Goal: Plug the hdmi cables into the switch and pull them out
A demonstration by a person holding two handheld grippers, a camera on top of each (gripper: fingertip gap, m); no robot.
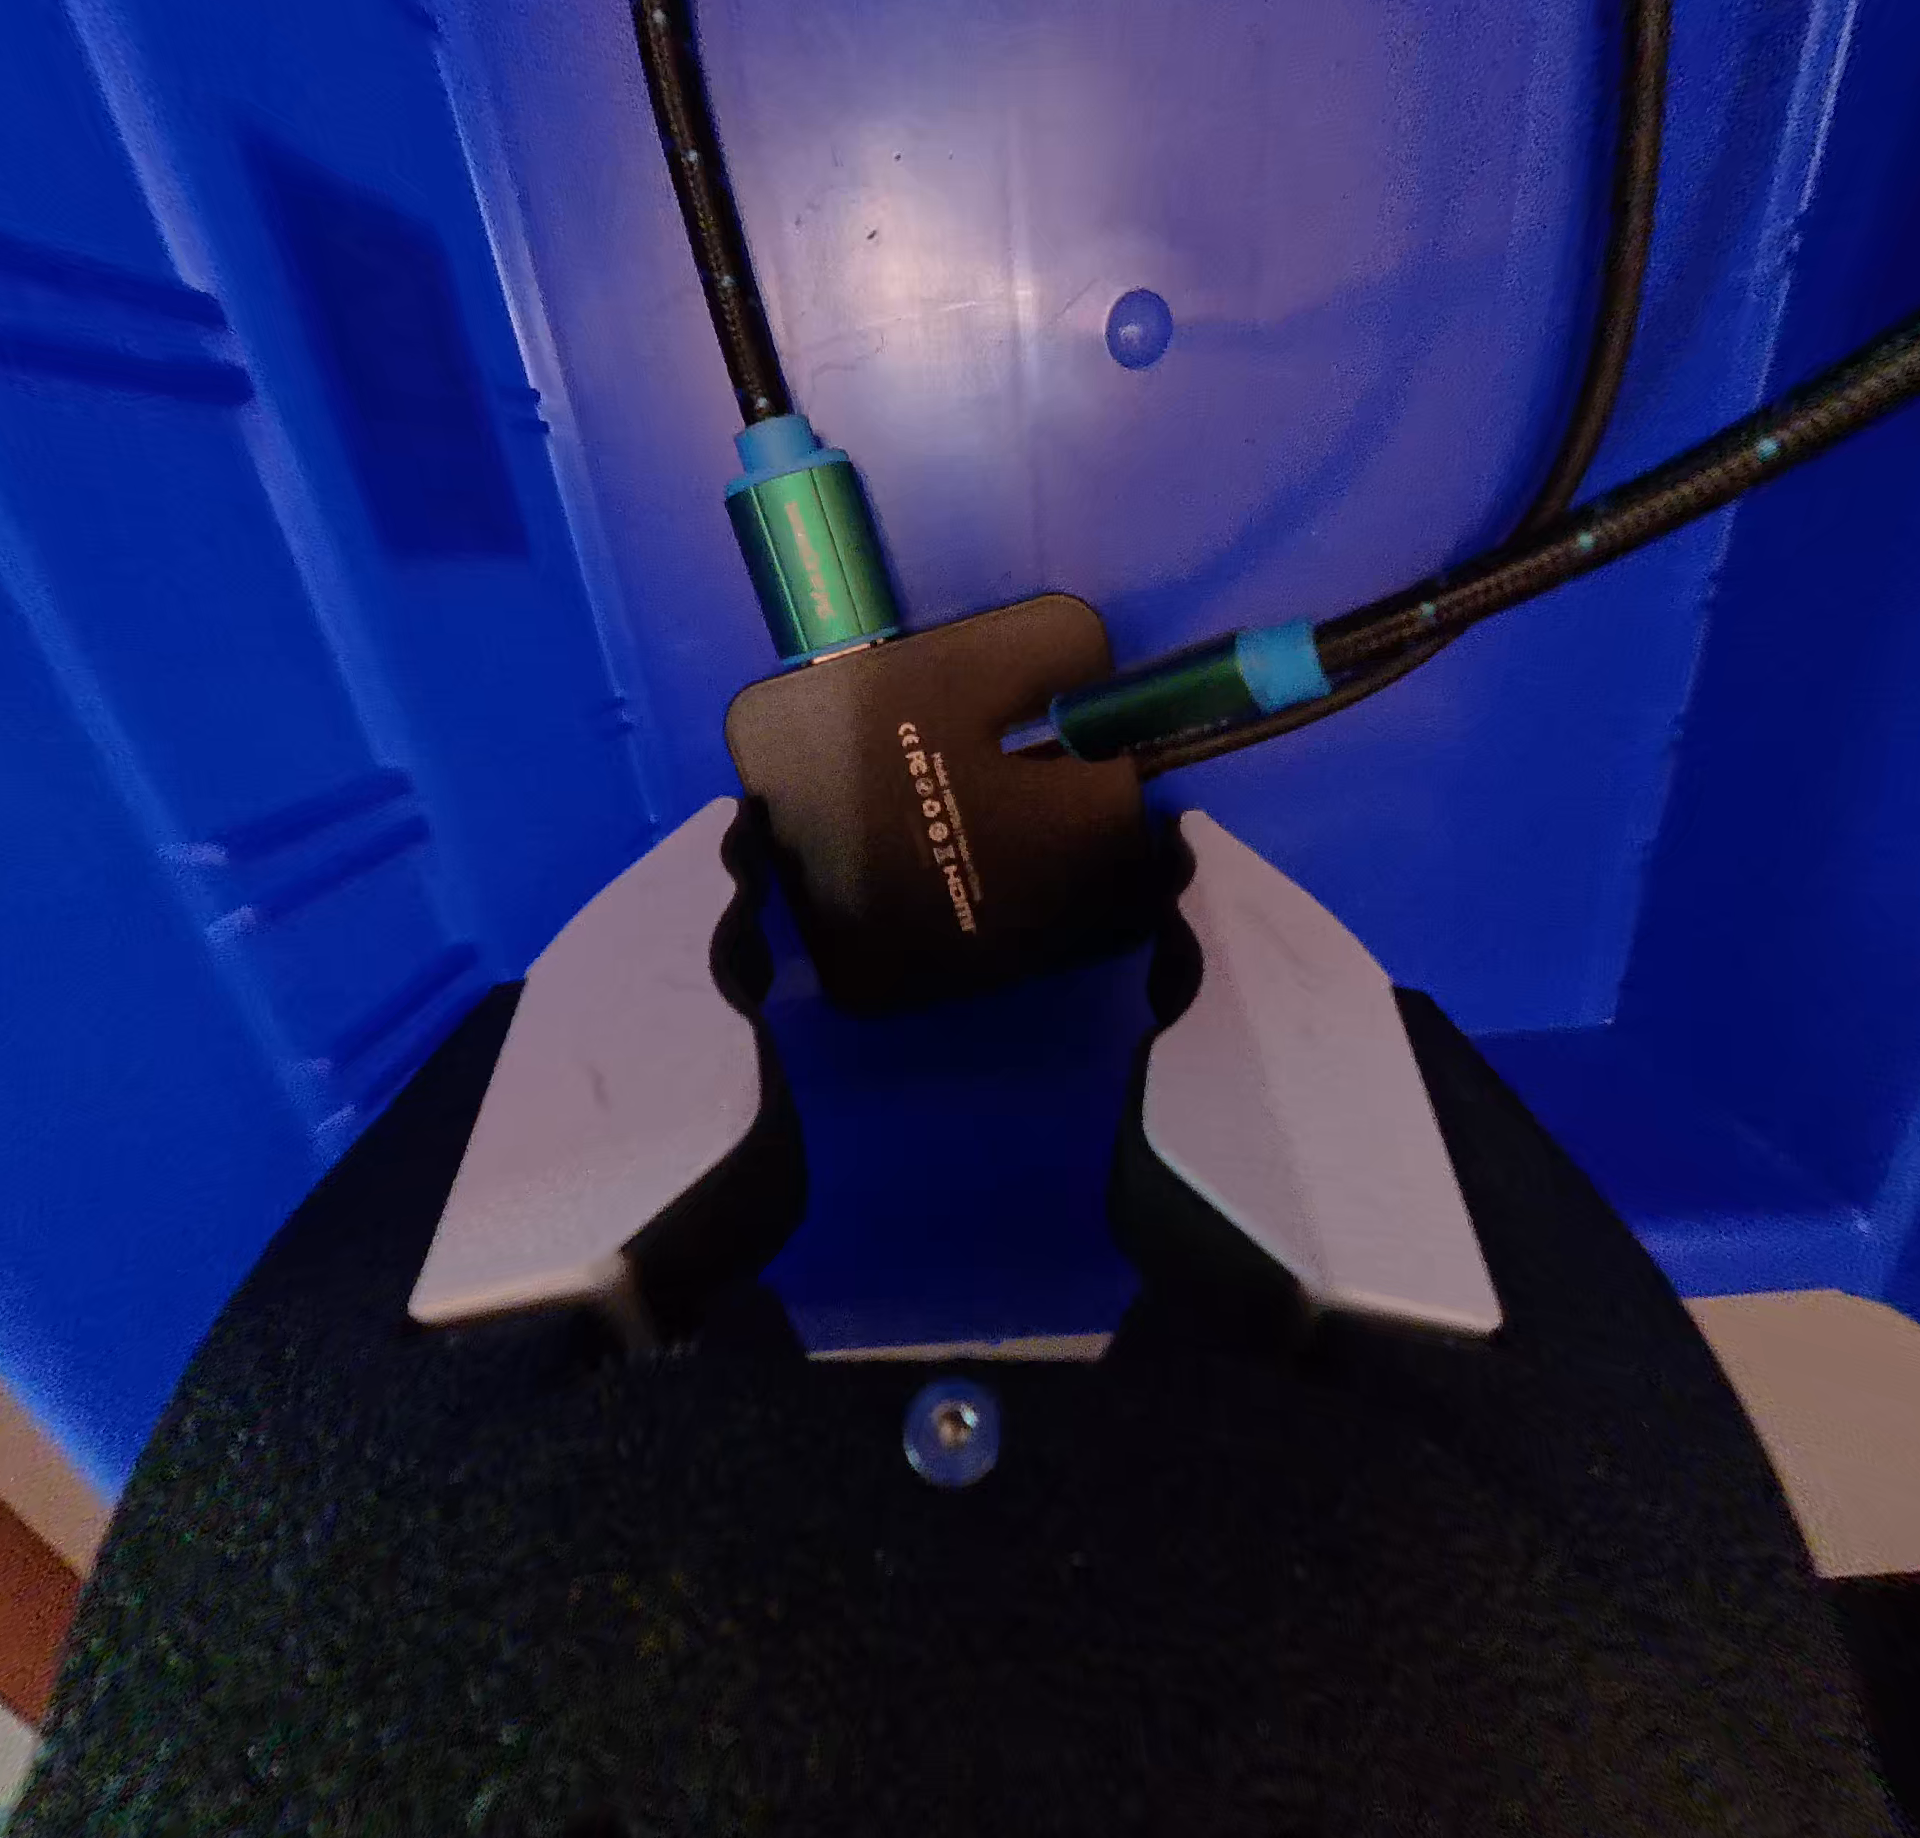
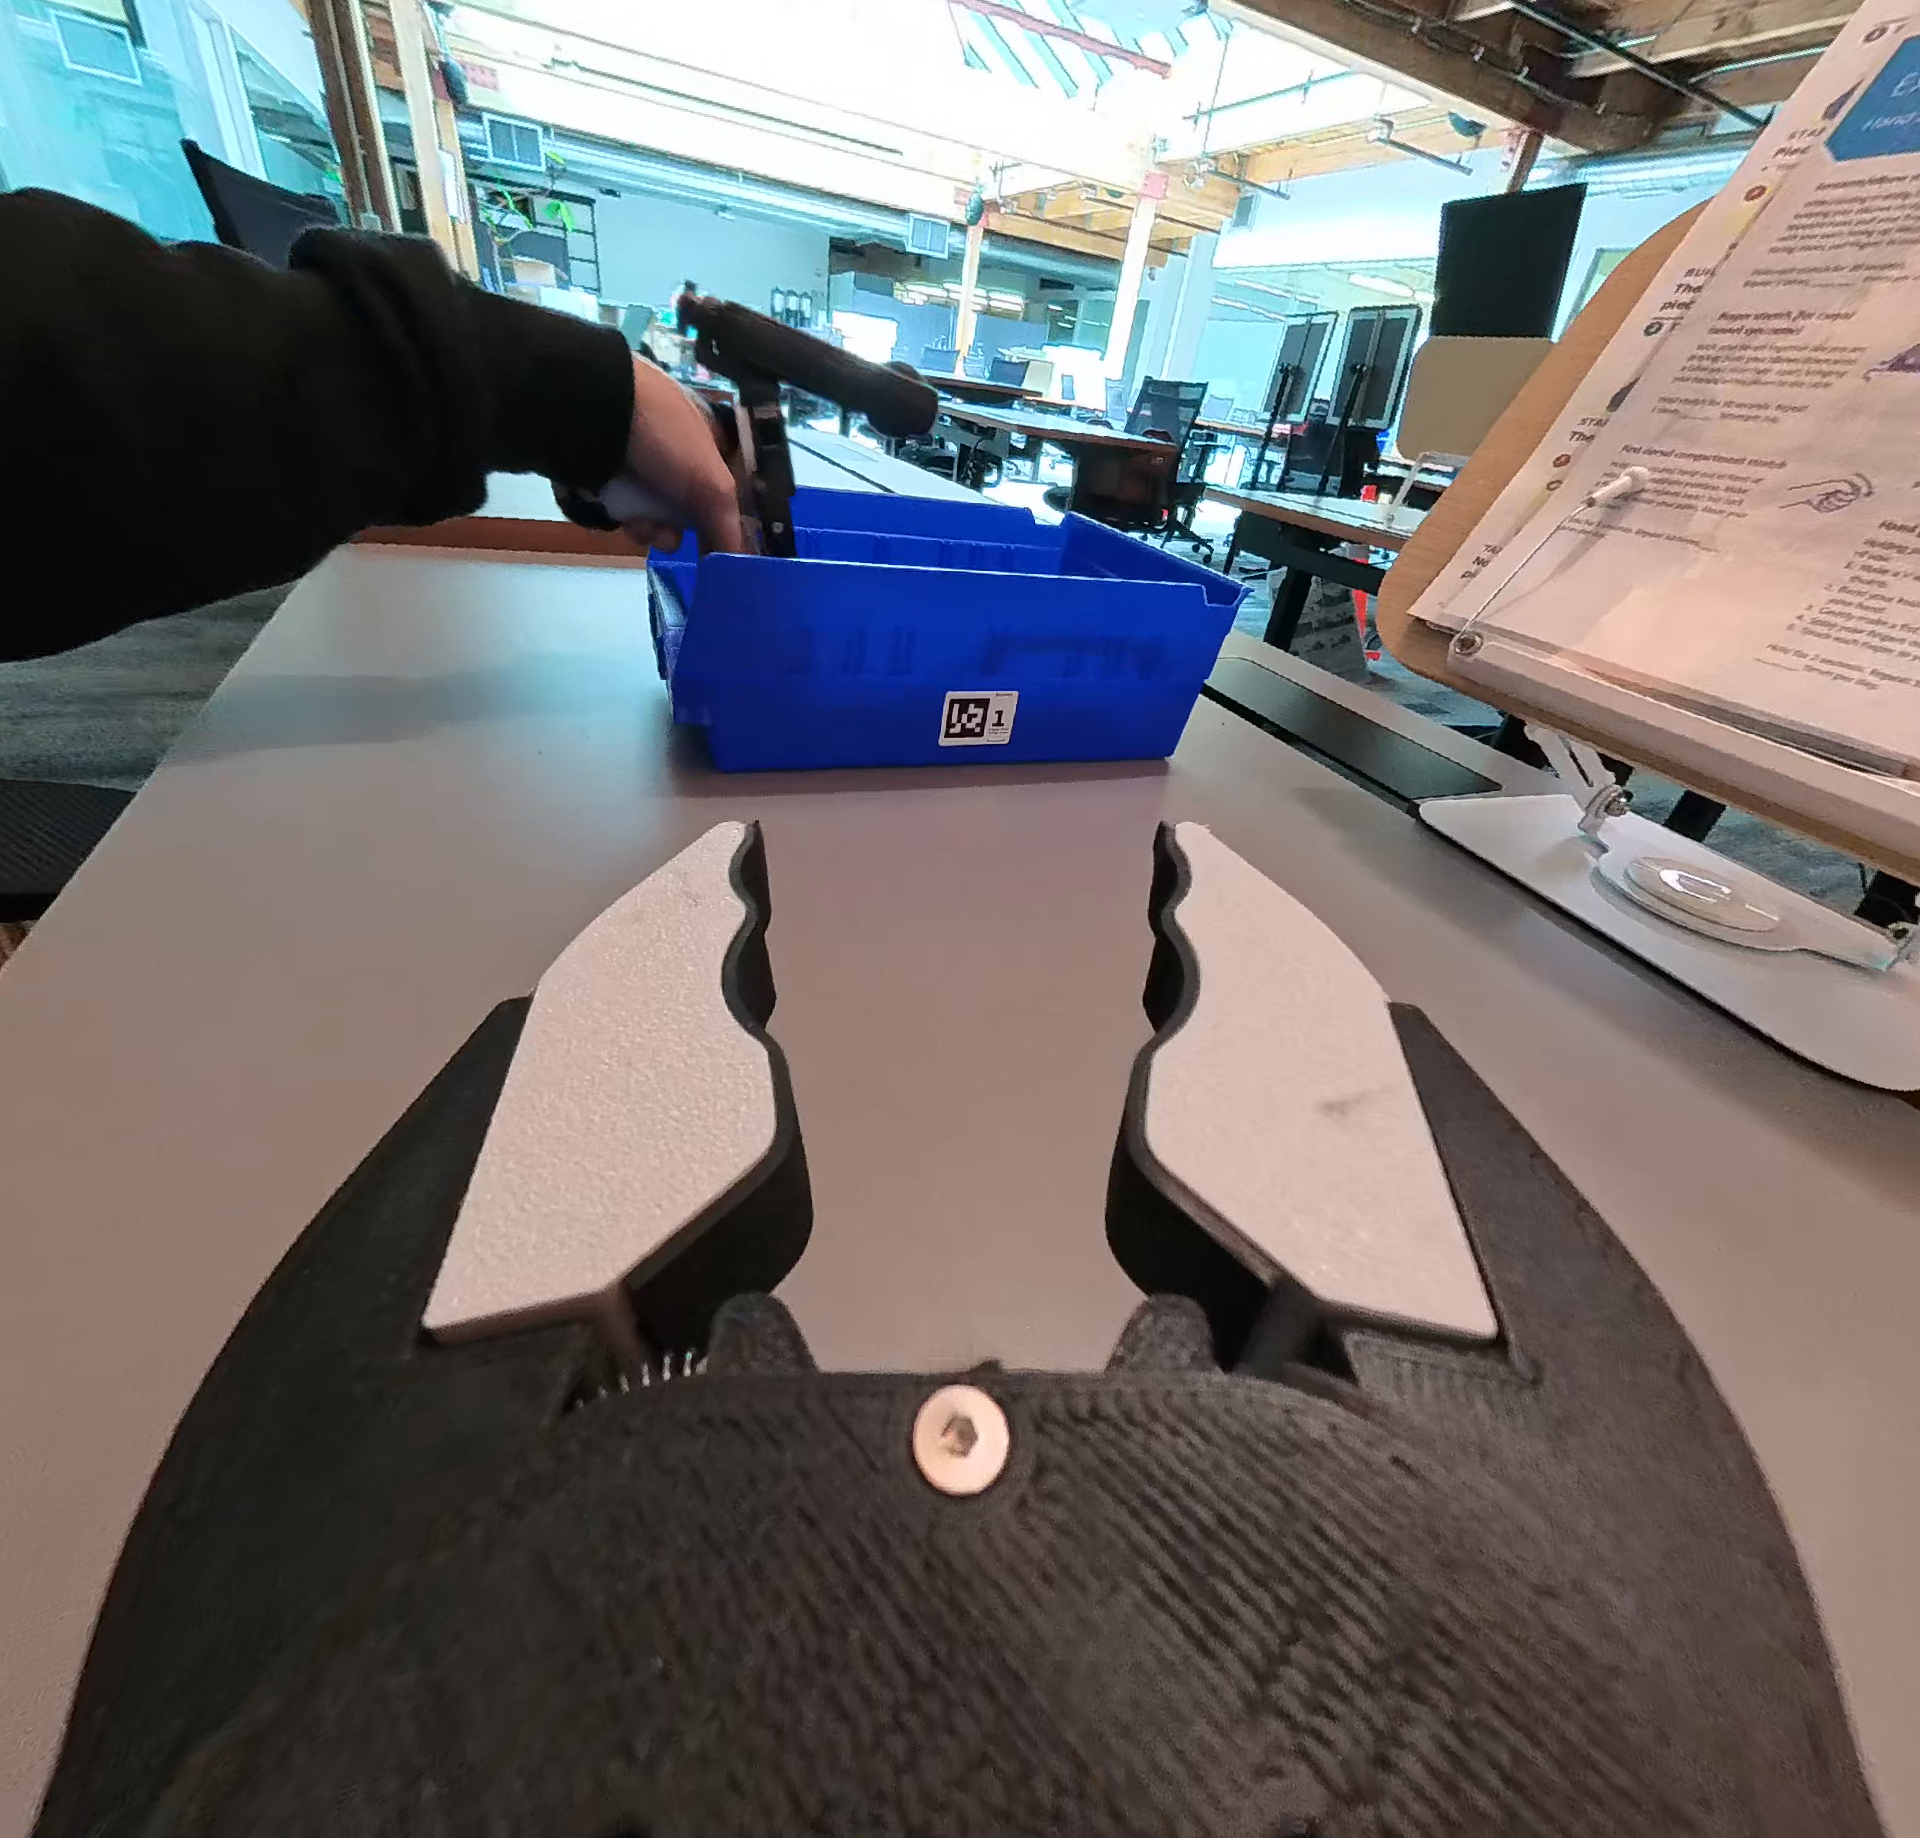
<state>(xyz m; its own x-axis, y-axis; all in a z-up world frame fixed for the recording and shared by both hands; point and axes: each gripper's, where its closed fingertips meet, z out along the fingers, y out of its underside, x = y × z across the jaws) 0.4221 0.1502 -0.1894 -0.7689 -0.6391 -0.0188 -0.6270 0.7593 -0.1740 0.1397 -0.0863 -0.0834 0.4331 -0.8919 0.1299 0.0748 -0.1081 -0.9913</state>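
Note:
A black HDMI switch (image 1: 883, 884) lies on the floor of the blue bin (image 1: 1039, 230). A braided cable's green plug (image 1: 816, 567) sits in the switch's far edge. A second green plug (image 1: 1153, 702) rests slanted on top of the switch, its metal tip bare. My left gripper (image 1: 958, 827) is open, with its fingertips either side of the switch's near half. In the right wrist view a hand holds the left gripper (image 2: 769, 479) down into the bin (image 2: 935, 645). My right gripper (image 2: 956, 832) is open and empty above the grey table (image 2: 416, 801), short of the bin.
The bin's ribbed walls (image 1: 260, 541) close in on the left gripper from both sides. A third black cable (image 1: 1631, 230) runs down the right side of the bin. A tilted document stand (image 2: 1714, 438) with a white base (image 2: 1538, 884) stands at the table's right.

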